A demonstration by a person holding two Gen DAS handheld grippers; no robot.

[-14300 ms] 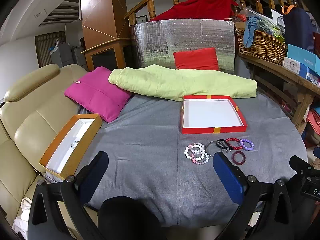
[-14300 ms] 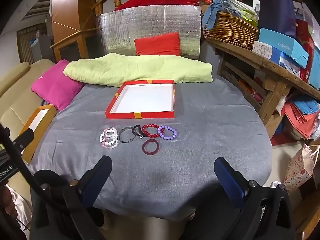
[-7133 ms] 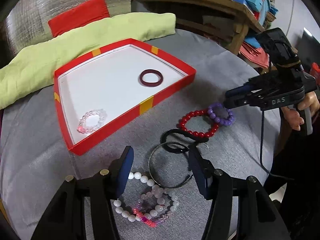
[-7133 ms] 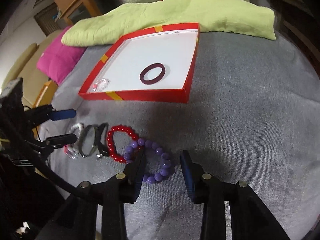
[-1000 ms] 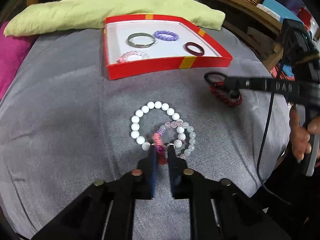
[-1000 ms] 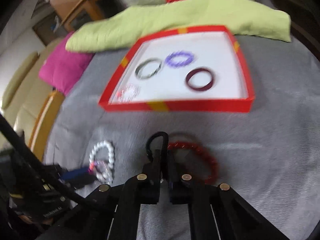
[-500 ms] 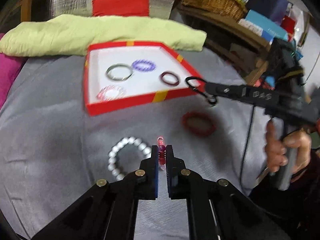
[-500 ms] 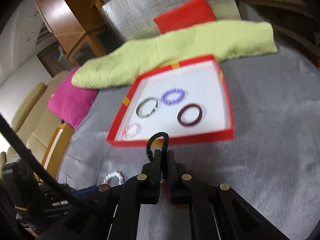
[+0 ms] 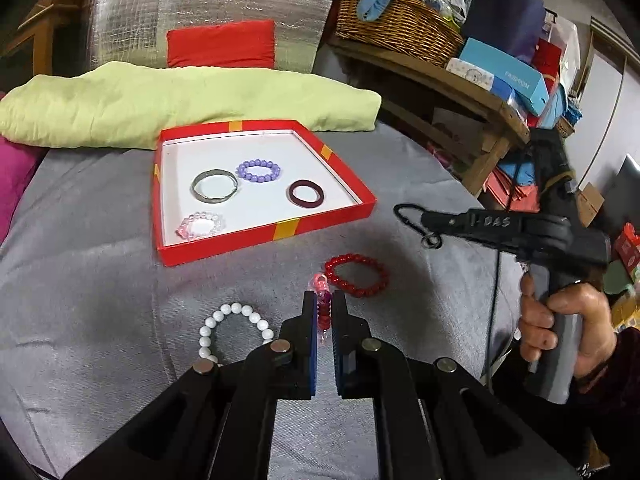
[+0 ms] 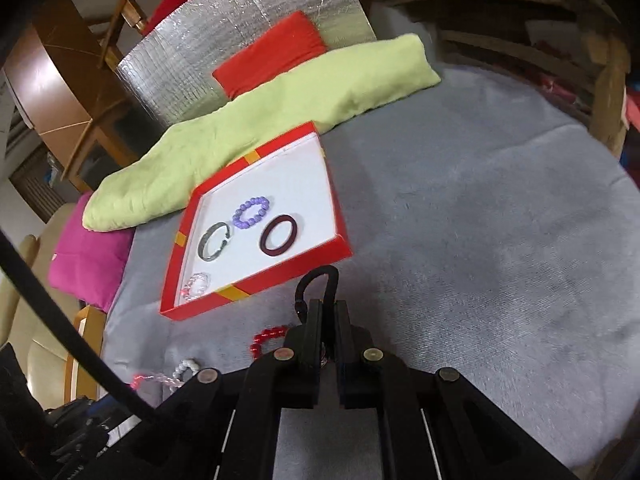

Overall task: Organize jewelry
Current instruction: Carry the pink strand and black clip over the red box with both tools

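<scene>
I hold two tools above a grey-covered table [image 9: 100,248]. My left tool [image 9: 324,308] is clamped shut on a pink bead bracelet [image 9: 322,304], which stands upright between its pads, lifted clear of the cloth. My right tool [image 10: 325,308] is shut on a black loop [image 10: 318,284] that sticks out past its tips; in the left view a small ring dangles beneath it.

The step in hand is carrying: both pieces are picked up and neither is in the red tray [image 9: 362,196], which lies ahead of both tools, nearer my left. The next move, I judge, calls for bringing each tool over the rim to a bare patch of the white floor, then letting go low so nothing bounces.

Count: four pieces lie in the tray, a silver bangle [image 9: 214,186], a purple bead bracelet [image 9: 258,171], a dark red ring [image 9: 306,194] and a pale pink bracelet [image 9: 200,225]. Two remain on the table: a red bead bracelet [image 9: 356,275] just ahead of my left tool and a white one [image 9: 232,330] beside it on the left. Two are held.
</scene>
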